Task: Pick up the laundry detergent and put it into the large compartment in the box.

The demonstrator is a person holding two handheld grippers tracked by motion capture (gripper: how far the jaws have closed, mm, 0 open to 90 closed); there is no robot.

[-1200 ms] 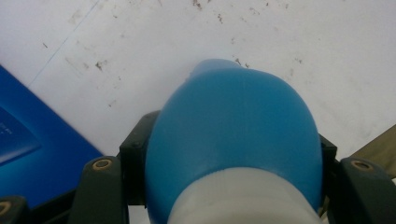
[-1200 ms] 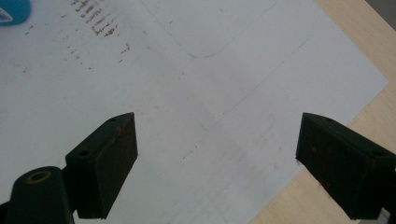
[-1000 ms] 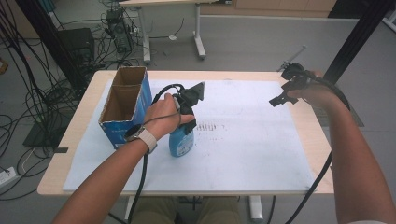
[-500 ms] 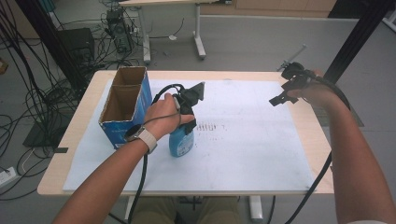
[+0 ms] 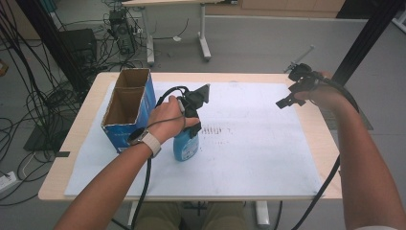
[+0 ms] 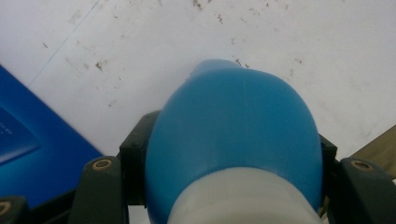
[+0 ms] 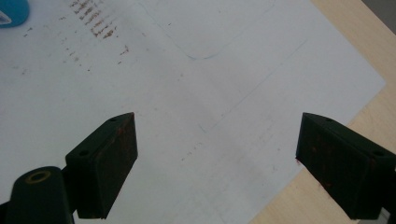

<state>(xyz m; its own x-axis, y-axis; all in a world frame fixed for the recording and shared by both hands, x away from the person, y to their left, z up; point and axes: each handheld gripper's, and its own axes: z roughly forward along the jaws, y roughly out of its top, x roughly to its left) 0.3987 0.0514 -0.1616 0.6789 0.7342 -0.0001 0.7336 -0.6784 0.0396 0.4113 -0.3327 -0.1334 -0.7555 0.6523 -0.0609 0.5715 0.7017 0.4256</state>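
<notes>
One blue bottle point(image 5: 186, 144) stands upright on the desk point(image 5: 249, 143) just right of one blue cardboard box point(image 5: 128, 114), pinched by the left gripper point(image 5: 190, 111). The right gripper point(image 5: 293, 91), well right, has fingers spread.

In the high view, the left hand point(image 5: 167, 122) and the left gripper point(image 5: 191, 112) cover the top of the blue bottle point(image 5: 186, 143), so its neck and cap cannot be seen. In the left gripper view, the bottle hides most of the 2 jaws and the picture's bottom edge cuts off its white part. In the right gripper view, a corner of the bottle point(image 7: 11, 11) is cut by the top-left edge. The cardboard box point(image 5: 127, 110) hides its own floor.
</notes>
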